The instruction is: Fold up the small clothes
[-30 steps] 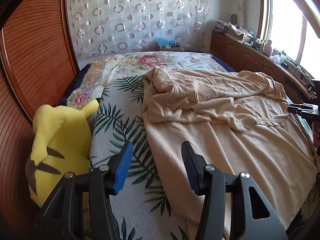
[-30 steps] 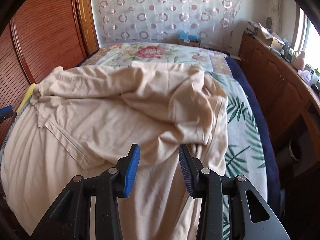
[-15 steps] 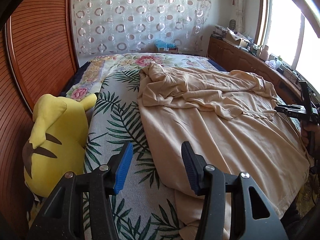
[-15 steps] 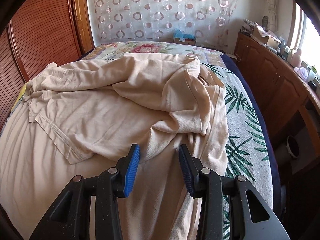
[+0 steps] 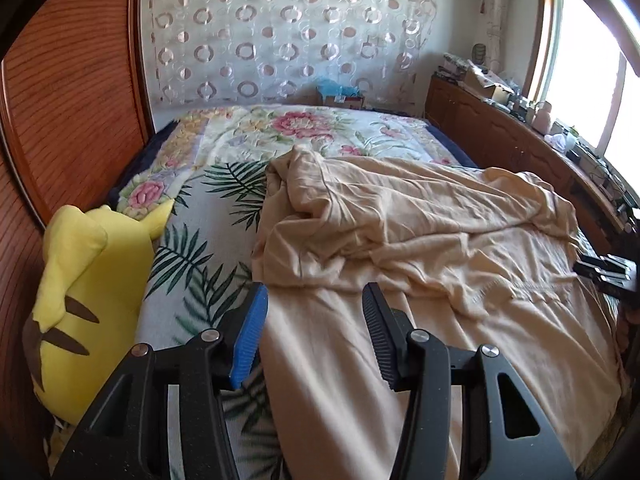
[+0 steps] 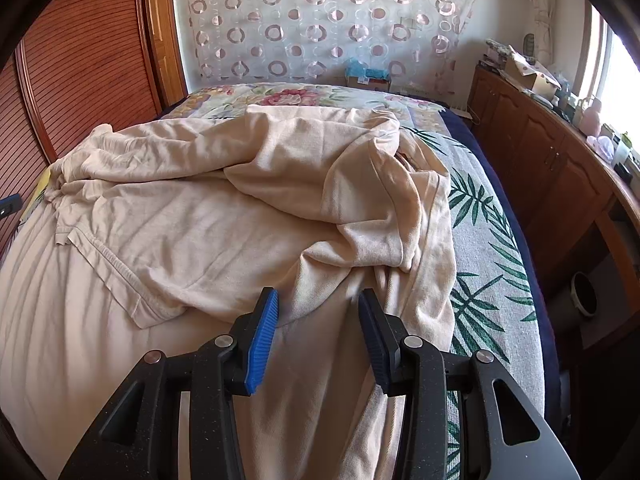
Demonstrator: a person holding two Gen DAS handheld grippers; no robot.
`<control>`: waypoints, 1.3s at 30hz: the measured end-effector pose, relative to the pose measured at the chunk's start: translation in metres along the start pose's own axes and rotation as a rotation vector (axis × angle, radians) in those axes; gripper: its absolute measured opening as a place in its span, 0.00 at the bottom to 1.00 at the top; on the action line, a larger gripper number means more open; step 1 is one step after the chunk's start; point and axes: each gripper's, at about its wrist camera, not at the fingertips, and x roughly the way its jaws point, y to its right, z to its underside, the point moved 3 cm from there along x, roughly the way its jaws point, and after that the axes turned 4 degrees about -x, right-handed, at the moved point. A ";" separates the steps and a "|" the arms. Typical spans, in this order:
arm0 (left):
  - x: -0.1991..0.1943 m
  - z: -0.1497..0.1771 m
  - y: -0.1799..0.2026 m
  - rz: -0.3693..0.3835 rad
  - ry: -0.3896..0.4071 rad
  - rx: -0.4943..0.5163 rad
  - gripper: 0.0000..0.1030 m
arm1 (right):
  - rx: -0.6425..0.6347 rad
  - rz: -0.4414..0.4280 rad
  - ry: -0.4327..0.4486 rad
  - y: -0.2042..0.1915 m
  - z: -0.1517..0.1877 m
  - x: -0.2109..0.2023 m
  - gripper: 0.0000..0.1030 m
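A cream-coloured garment (image 5: pixel 420 240) lies crumpled and spread across the bed; it also fills the right wrist view (image 6: pixel 224 216). My left gripper (image 5: pixel 314 300) is open and empty, hovering over the garment's left edge where it meets the leaf-print cover. My right gripper (image 6: pixel 318 302) is open and empty, above the bunched folds near the garment's right side. The right gripper's tip shows at the right edge of the left wrist view (image 5: pixel 604 270), and the left gripper's blue pad at the left edge of the right wrist view (image 6: pixel 10 204).
A yellow plush toy (image 5: pixel 88 292) leans against the wooden wardrobe (image 5: pixel 60 92) left of the bed. The bed cover (image 5: pixel 224 200) has leaf and flower prints. A wooden cabinet (image 6: pixel 552 168) with clutter runs along the right under the window. A patterned curtain (image 6: pixel 320 20) hangs behind.
Both grippers have dropped lower and closer to the garment after rising half a second ago. Both stay open and empty. The garment has not moved.
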 end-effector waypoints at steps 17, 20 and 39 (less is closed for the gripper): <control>0.007 -0.018 0.001 -0.013 0.017 0.043 0.06 | 0.002 -0.004 0.000 0.000 0.001 -0.001 0.42; -0.019 -0.019 0.000 0.020 0.072 0.008 0.05 | 0.007 -0.004 0.002 0.001 0.002 -0.001 0.42; -0.029 -0.014 0.019 0.037 0.091 0.038 0.05 | 0.148 -0.063 -0.022 0.034 -0.020 0.008 0.42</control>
